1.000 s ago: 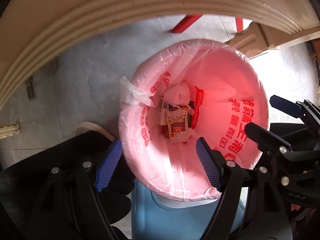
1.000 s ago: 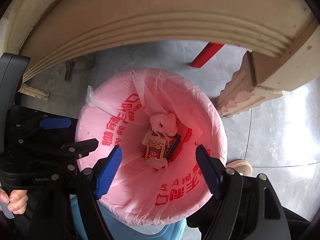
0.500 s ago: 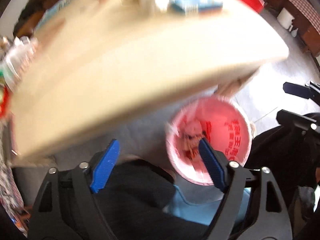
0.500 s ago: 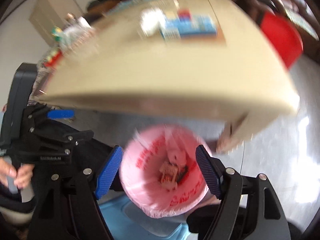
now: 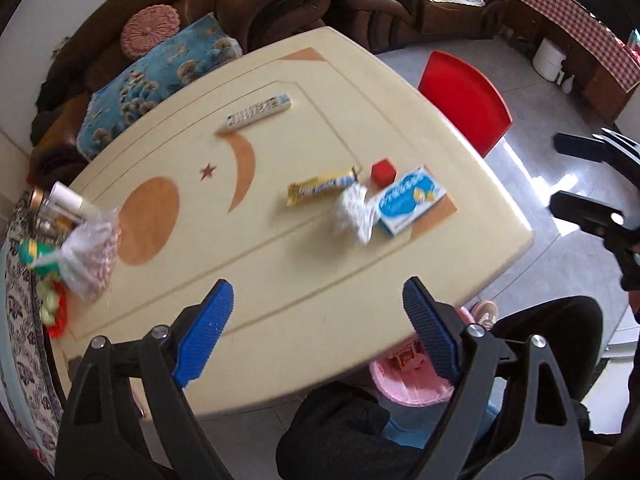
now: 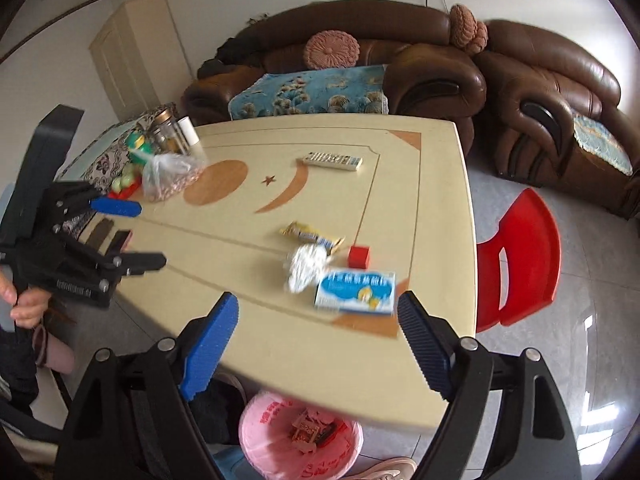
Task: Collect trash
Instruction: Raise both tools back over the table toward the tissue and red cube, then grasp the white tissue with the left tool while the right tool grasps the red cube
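The left tool (image 5: 318,328) hangs over the near edge of the table (image 5: 280,320) with its blue pads spread wide and widening further — nothing lies between them, and they touch nothing. Seen from the right wrist view, the same tool (image 6: 136,236) floats off the table's left side, gripped by a hand (image 6: 24,304).

On the table, going from left to right: a clear bag of nuts (image 5: 94,252) beside some jars (image 5: 56,208) at the far left corner, then a white remote control (image 5: 260,110) further back, then the trash near the right end. A yellow candy wrapper (image 5: 320,190) lies just beside a crumpled white wad (image 5: 354,212), which touches a blue and white box (image 5: 412,200); a small red cube (image 5: 383,172) sits just behind them. All of it rests untouched on the table.

The right tool (image 6: 318,338) is also empty, its pads well apart and opening, poised above the near edge of the table with the box (image 6: 356,292) just ahead of its right pad.

Below the table edge stands the bin with its pink bag (image 6: 264,436), some wrappers already inside — a red chair (image 6: 528,256) stands at the table's right side.
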Demonstrator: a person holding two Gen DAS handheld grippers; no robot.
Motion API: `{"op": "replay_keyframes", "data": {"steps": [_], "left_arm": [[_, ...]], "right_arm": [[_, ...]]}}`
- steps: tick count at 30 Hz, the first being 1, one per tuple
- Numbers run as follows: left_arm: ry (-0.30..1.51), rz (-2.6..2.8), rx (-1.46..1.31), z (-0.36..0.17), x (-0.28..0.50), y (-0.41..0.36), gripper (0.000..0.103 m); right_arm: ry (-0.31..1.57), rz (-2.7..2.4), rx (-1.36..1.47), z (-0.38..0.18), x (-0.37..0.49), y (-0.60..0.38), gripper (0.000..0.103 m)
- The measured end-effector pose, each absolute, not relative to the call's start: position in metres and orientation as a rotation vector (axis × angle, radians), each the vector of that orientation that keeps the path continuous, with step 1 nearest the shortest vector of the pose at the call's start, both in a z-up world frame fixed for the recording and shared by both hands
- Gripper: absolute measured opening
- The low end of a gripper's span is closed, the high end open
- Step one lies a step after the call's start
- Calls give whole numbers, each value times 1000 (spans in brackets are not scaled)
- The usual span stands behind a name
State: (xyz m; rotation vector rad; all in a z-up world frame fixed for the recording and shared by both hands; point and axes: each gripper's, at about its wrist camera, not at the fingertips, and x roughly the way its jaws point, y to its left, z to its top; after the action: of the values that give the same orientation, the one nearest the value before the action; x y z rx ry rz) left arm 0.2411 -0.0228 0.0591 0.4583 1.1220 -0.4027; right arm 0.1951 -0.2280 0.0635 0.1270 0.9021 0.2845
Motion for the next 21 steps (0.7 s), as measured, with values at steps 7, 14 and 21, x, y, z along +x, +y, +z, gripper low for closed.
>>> {"op": "replay_keyframes", "data": {"steps": [7,14,21], "left_arm": [[1239,-431,435,22,290,-50,85],[1367,-432,405,-36,317,-59,85],[1431,-440,357,-71,337,-64,85]], "right_arm": [[1023,257,133,33,269,-235,80],[1140,266,178,-14,321,-237,80],[1234,274,206,-59,351,-235,80]]}}
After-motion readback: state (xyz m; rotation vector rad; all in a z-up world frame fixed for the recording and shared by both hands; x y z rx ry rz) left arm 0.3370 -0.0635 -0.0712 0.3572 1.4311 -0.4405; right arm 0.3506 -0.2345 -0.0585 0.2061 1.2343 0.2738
